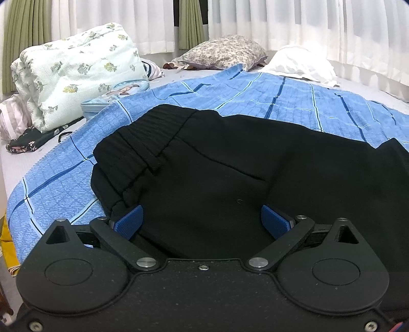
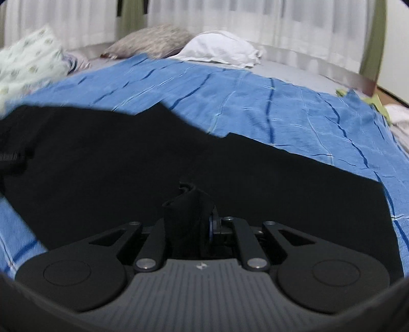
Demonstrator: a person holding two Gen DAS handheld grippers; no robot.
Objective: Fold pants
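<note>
Left hand-held gripper (image 1: 202, 222): I see its two blue pads spread wide apart, released, with black cloth lying between them but not pinched.
Right hand-held gripper (image 2: 188, 219): I see its jaws drawn close together, clenched on a bunched fold of black cloth that stands up between them.
Pants (image 1: 230, 173): black, spread across the near part of the bed on top of the blue blanket; the ribbed elastic waistband (image 1: 143, 143) lies toward the left in my left view.
Blue blanket (image 1: 294, 102): checked with darker blue lines, covering the bed under the pants and reaching past them.
Folded quilt (image 1: 74, 69): pale with a flower print, piled on the bed's far left.
Pillows: a grey patterned pillow (image 1: 222, 52) and a white pillow (image 1: 301, 63) lie side by side at the far end of the bed.
Curtains (image 1: 306, 23): white, hanging behind the pillows.
</note>
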